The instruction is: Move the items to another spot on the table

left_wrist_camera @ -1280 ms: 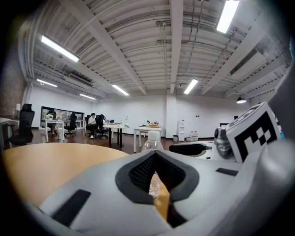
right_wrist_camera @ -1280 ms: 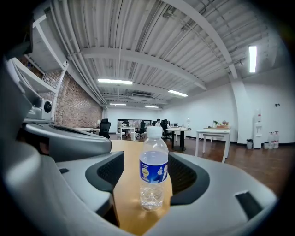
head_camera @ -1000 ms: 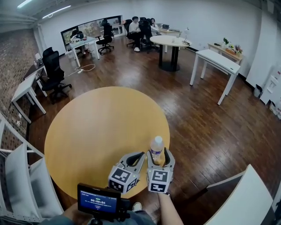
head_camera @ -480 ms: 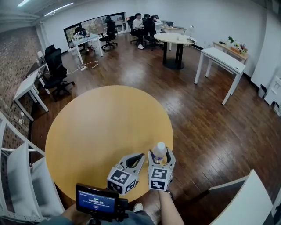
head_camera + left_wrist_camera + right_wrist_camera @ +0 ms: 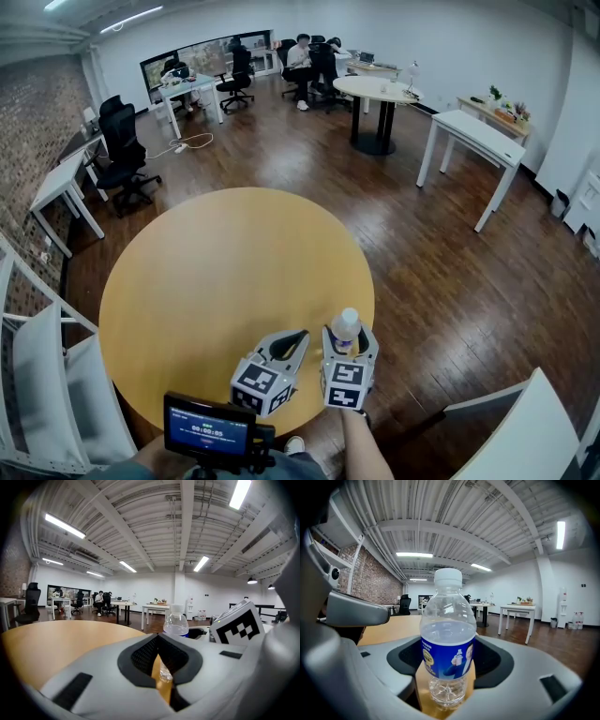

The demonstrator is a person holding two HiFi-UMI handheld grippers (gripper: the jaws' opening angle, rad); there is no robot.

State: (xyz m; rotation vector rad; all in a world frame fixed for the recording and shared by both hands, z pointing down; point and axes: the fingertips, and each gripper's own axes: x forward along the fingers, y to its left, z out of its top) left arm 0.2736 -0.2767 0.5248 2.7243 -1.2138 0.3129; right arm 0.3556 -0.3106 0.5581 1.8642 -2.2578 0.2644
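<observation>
A clear water bottle (image 5: 345, 324) with a white cap and blue label stands upright near the right front edge of the round wooden table (image 5: 206, 281). My right gripper (image 5: 349, 343) has its jaws round the bottle and they are closing, with the dark pads against the label's sides. In the right gripper view the bottle (image 5: 446, 630) fills the gap of the right gripper (image 5: 447, 670). My left gripper (image 5: 289, 343) hangs just left of it, shut and holding nothing. The left gripper view shows the bottle (image 5: 176, 623) beyond the tips of the left gripper (image 5: 159, 646).
The table edge and a drop to the wooden floor (image 5: 450, 281) lie just right of the bottle. A white rack (image 5: 37, 375) stands at the left and a white tabletop (image 5: 525, 431) at the lower right. A small screen (image 5: 211, 431) sits below the grippers.
The bottle and both grippers stay at the same spot by the table's right front edge. Only the head view has shifted slightly.
</observation>
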